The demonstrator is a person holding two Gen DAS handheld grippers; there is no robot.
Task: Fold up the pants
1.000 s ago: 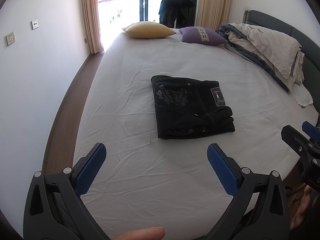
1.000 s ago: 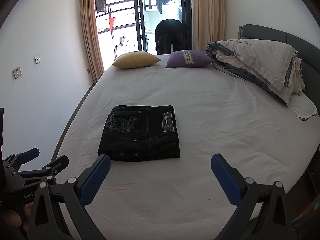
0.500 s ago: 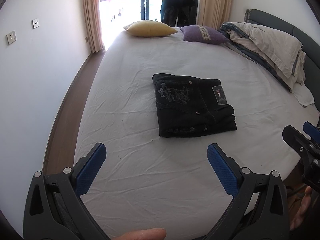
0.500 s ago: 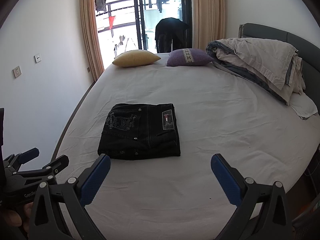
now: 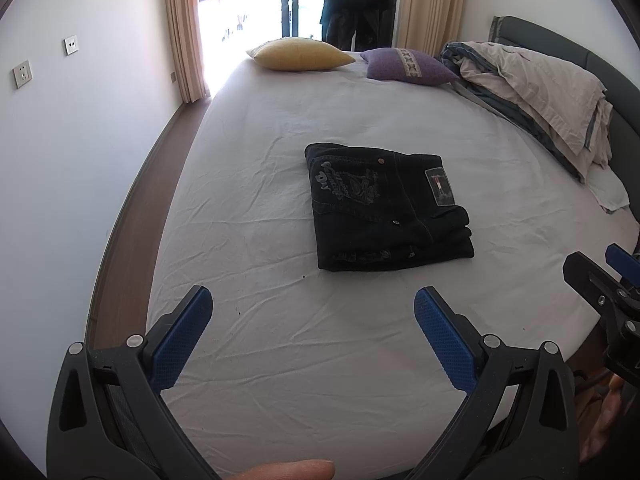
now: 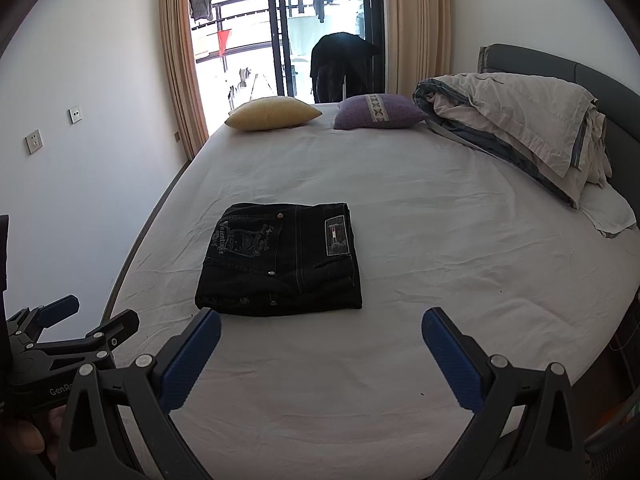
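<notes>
Black pants (image 5: 384, 208) (image 6: 280, 262) lie folded into a compact rectangle on the white bed sheet (image 5: 280, 320), with a pale printed design and a small patch label facing up. My left gripper (image 5: 312, 312) hangs open over the near part of the bed, short of the pants, with nothing between its blue pads. My right gripper (image 6: 320, 332) is also open and empty, just in front of the pants' near edge. Each gripper shows at the side of the other's view.
A yellow pillow (image 6: 272, 114) and a purple pillow (image 6: 378, 112) lie at the far end. A bundled beige-and-grey duvet (image 6: 520, 120) sits along the right by the grey headboard. The wooden floor (image 5: 120, 220) and wall run along the left. A balcony door stands behind.
Both grippers stay open and have drawn back slightly from the folded pants. The pants have not moved on the sheet.
</notes>
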